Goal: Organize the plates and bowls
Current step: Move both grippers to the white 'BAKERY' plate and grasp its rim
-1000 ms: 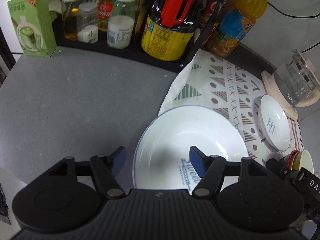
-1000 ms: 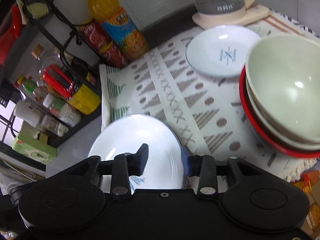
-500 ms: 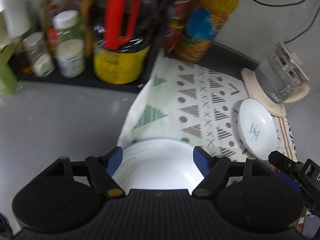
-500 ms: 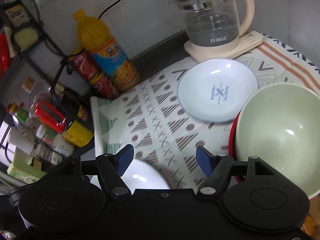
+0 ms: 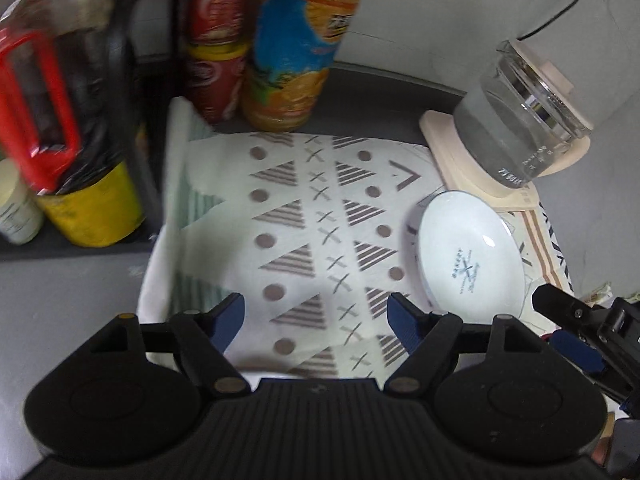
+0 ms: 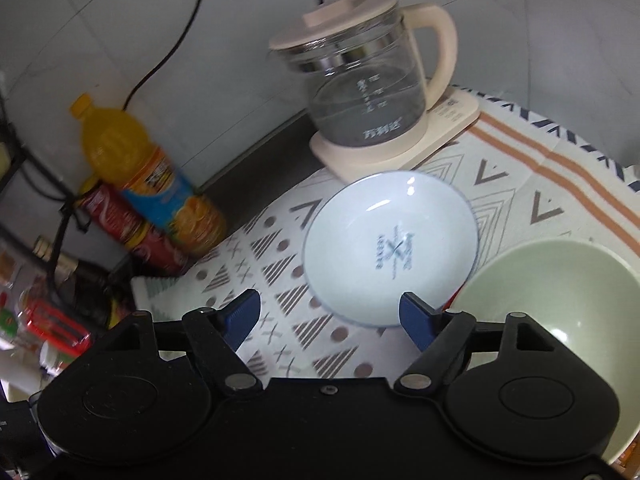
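A small white plate with a blue print lies on the patterned cloth, just in front of the kettle base. My left gripper hangs open over bare cloth, the plate to its right. In the right wrist view the same plate lies just beyond my right gripper, whose jaws are opening with nothing between them. A pale green bowl sits at the right, touching the plate's edge. One of the right gripper's fingers pokes in at the right of the left wrist view.
A glass kettle on a cream base stands at the back of the cloth. An orange juice bottle and red cans line the wall. A black rack of bottles and jars stands to the left.
Both grippers swung right, away from the large white bowl, which has left both views. The right jaws widened. The small plate and kettle now fill the right wrist view.
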The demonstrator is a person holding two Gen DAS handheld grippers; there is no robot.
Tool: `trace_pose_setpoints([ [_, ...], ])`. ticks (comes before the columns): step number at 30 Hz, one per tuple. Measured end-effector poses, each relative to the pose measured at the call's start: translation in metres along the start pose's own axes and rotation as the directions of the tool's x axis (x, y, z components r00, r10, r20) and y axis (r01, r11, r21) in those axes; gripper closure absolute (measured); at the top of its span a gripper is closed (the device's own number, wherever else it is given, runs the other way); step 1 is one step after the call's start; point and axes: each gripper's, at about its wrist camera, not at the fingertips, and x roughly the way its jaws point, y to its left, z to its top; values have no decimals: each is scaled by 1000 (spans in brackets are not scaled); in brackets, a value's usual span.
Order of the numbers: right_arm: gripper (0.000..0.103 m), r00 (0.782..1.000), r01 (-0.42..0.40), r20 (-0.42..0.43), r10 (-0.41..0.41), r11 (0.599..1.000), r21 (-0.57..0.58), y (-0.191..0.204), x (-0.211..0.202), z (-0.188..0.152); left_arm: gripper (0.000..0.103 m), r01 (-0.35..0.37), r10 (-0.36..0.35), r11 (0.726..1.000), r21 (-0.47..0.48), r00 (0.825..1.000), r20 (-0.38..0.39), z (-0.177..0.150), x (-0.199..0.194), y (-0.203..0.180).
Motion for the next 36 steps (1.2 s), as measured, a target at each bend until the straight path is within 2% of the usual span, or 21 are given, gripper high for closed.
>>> trace_pose_setpoints([
  [4, 27, 999, 32, -1, -32, 999, 42, -7, 4, 9, 27, 27, -26, 999, 24, 1000, -16, 12, 9, -8],
  [9, 27, 998, 67, -13, -67, 996, 56, -15, 10, 20, 27, 50, -50, 999, 11, 998, -34, 21, 20, -16],
  [14, 27, 996, 91, -27, -89, 993, 79, -27, 14, 35, 27, 58, -56, 998, 37, 997, -52, 25, 34, -34],
  [19, 28, 993, 108, -48, -104, 991, 82, -45, 21, 51, 27, 80, -79, 997, 16, 995, -58, 25, 45, -49],
  [24, 42, 990, 104, -108, -94, 990, 95, -65, 39, 65, 30, 81, -84, 996, -35, 993, -85, 30, 60, -62],
  [26, 43, 987, 101, -138, -88, 991, 87, -72, 48, 71, 31, 81, -86, 995, -58, 992, -93, 30, 68, -67],
  [31, 52, 973, 97, -219, -78, 992, 78, -90, 70, 86, 39, 70, -86, 990, -125, 988, -131, 26, 90, -74],
  [33, 56, 966, 87, -248, -70, 994, 61, -96, 79, 89, 46, 59, -81, 987, -149, 985, -149, 23, 98, -75],
  [36, 56, 954, 85, -291, -69, 996, 42, -104, 92, 89, 57, 54, -83, 983, -177, 983, -162, 20, 107, -76],
])
